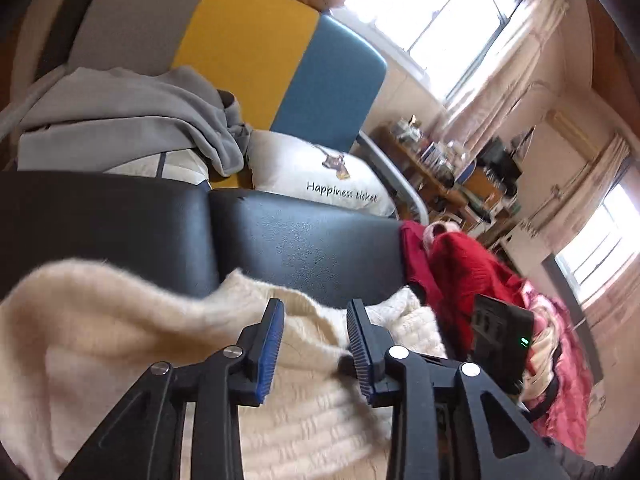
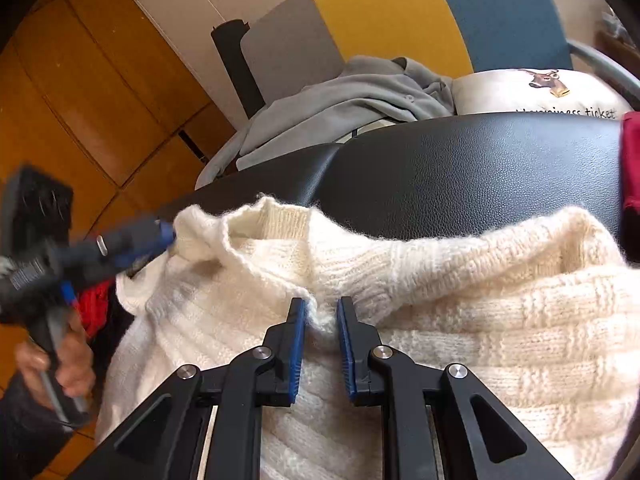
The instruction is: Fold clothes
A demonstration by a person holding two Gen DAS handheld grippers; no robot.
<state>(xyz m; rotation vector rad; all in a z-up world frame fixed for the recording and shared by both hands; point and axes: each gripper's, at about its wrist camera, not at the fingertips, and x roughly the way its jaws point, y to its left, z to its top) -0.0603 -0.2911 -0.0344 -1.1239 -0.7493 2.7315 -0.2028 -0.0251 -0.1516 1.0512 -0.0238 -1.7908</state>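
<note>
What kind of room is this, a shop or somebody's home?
Most likely a lived-in home, perhaps a bedroom or sitting room. A printed pillow sits behind a black padded seat, a cluttered wooden desk stands under curtained windows, and a cream sweater lies ready for folding.

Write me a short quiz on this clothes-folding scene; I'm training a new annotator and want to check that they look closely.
1. What does the cream sweater lie on?
A. a black padded bench
B. the wooden floor
C. a yellow chair seat
2. True or false: the red garment lies on top of the white pillow.
3. Fill in the blank: the pillow's print reads "Happiness ____".

Key: 1 A; 2 false, it lies at the bench's end, apart from the pillow; 3 ticket.
</note>
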